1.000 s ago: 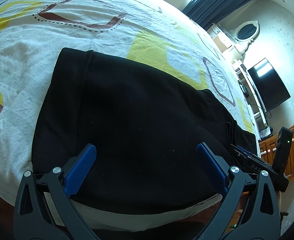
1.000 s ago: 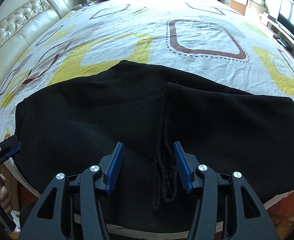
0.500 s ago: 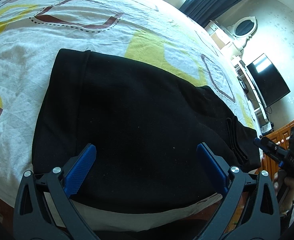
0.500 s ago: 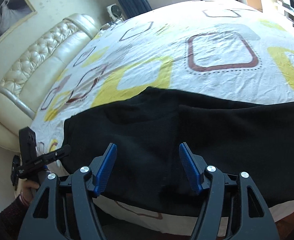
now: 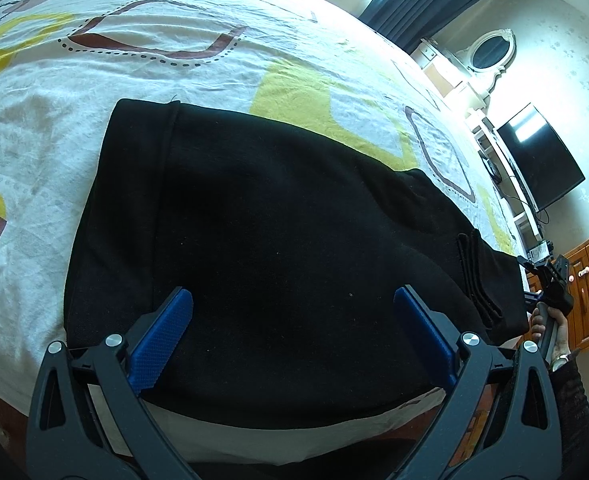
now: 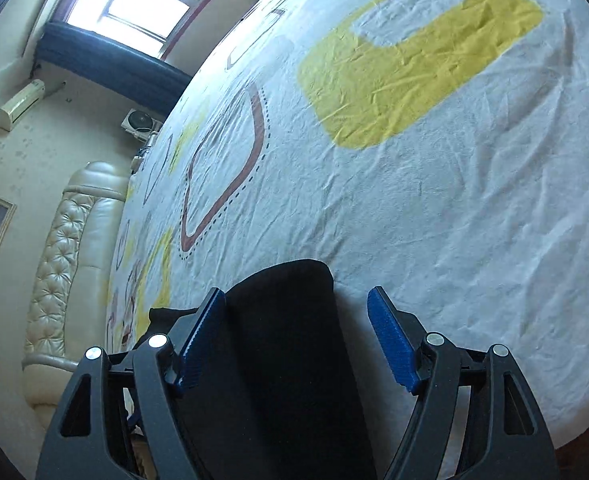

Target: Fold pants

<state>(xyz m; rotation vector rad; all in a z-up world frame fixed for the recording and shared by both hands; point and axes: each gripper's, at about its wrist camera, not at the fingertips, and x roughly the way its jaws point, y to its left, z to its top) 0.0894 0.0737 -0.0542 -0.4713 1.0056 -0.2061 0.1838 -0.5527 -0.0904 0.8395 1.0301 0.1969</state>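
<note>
Black pants (image 5: 286, 240) lie folded flat on the bed near its front edge. My left gripper (image 5: 292, 304) is open wide just above the near edge of the pants, holding nothing. My right gripper (image 6: 296, 308) is open at the right end of the pants (image 6: 278, 344), with the end of the cloth lying between its blue fingers (image 6: 390, 340), not clamped. In the left wrist view the right gripper (image 5: 550, 284) shows at the far right, beside the pants' end, held in a hand.
The bed sheet (image 5: 174, 72) is white with yellow and brown shapes. A cream padded headboard (image 6: 66, 264) lies left in the right wrist view. A TV (image 5: 538, 156) and wooden cabinet (image 5: 586, 284) stand at the right of the bed.
My right gripper has swung from over the middle of the pants to their right end and now looks along the bed. The left gripper has stayed open in place.
</note>
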